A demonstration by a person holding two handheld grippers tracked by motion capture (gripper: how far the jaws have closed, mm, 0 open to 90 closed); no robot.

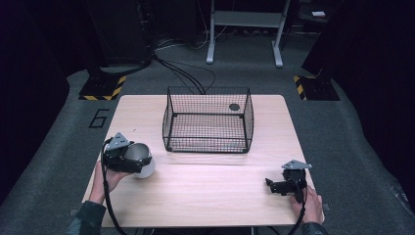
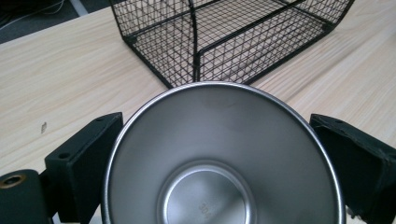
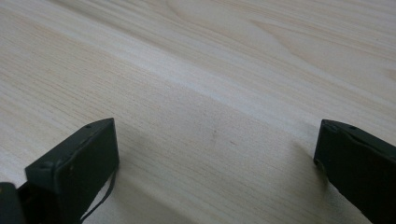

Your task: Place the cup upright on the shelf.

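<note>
left gripper (image 1: 133, 157) fingers clamp round steel cup (image 2: 224, 158) sidewalls near worktop (image 1: 205, 196) left edge | cup likely light, stiff, slippery; hold below rim | right gripper (image 1: 274, 185) fingers wide, empty | black wire basket (image 1: 208, 120) centre-back

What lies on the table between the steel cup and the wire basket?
Nothing: between the steel cup in the left hand-held gripper and the wire basket, bare wooden table shows, seen in the left gripper view.

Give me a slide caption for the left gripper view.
Left gripper clasping a shiny steel cup before a black wire basket.
</note>
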